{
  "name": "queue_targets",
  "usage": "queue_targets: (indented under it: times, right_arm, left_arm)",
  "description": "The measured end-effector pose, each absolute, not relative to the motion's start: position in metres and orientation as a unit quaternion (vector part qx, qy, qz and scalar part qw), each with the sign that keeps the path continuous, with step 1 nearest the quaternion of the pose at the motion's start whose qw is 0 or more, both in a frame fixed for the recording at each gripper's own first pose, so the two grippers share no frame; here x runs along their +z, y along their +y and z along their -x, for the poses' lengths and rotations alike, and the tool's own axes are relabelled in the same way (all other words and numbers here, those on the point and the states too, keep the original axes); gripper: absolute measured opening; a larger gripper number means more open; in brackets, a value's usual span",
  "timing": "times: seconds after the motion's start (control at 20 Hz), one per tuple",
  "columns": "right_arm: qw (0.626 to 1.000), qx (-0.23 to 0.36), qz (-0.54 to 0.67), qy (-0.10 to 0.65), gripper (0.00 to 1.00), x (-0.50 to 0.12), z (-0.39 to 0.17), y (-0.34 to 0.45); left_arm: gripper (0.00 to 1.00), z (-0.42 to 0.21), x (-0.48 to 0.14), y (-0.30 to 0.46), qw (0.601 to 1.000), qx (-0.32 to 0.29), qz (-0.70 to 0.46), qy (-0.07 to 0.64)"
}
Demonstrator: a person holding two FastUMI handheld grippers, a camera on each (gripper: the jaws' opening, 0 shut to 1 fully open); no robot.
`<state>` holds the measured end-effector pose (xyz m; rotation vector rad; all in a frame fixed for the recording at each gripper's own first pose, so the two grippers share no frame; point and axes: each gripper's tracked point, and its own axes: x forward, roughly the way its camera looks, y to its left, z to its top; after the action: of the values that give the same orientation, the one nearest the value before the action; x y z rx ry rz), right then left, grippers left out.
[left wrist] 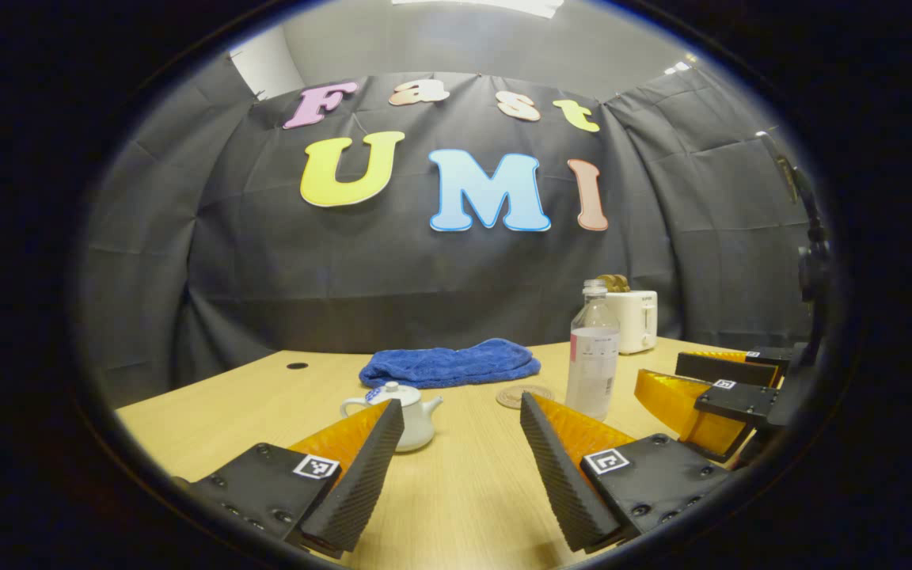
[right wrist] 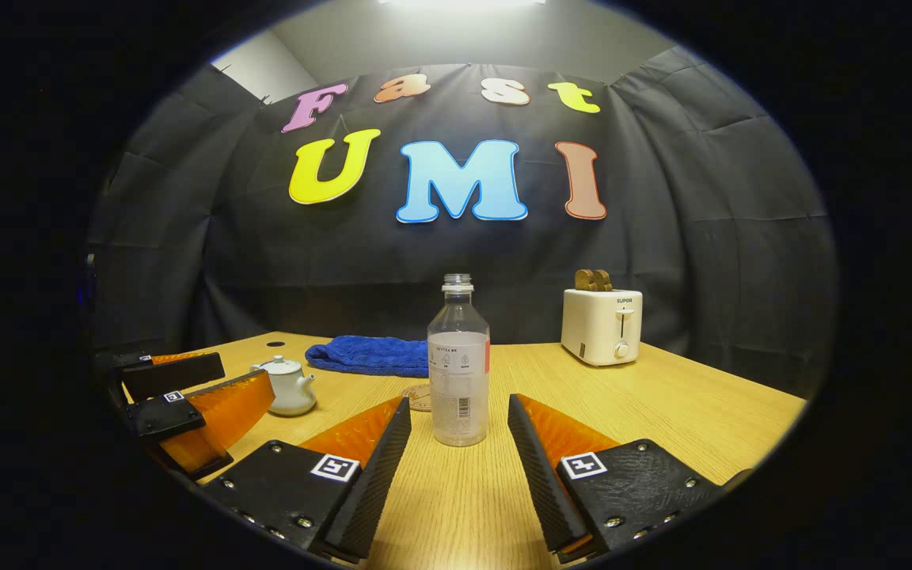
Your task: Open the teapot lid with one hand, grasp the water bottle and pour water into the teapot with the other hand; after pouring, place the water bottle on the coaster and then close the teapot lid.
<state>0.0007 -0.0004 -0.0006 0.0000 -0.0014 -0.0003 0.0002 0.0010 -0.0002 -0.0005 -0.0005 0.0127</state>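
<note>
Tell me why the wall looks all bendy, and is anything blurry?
Both views use a fisheye lens, which curves the wall. In the right gripper view the water bottle and toaster look sharp under a bright ceiling light; in the left gripper view the teapot is crisp too.

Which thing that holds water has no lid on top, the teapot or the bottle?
The clear water bottle, standing between the right gripper's open fingers, has an uncapped neck. The small white teapot, farther left on the table, has its lid on.
</note>
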Motion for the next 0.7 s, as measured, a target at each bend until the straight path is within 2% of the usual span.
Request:
queue_targets:
  times: [0.7]
  right_arm:
    - [1.0,0.002,0.0,0.0,0.77,0.001,0.0,0.0]
  left_arm:
    - [1.0,-0.018,-0.004,0.016,0.999,0.004,0.021,0.03]
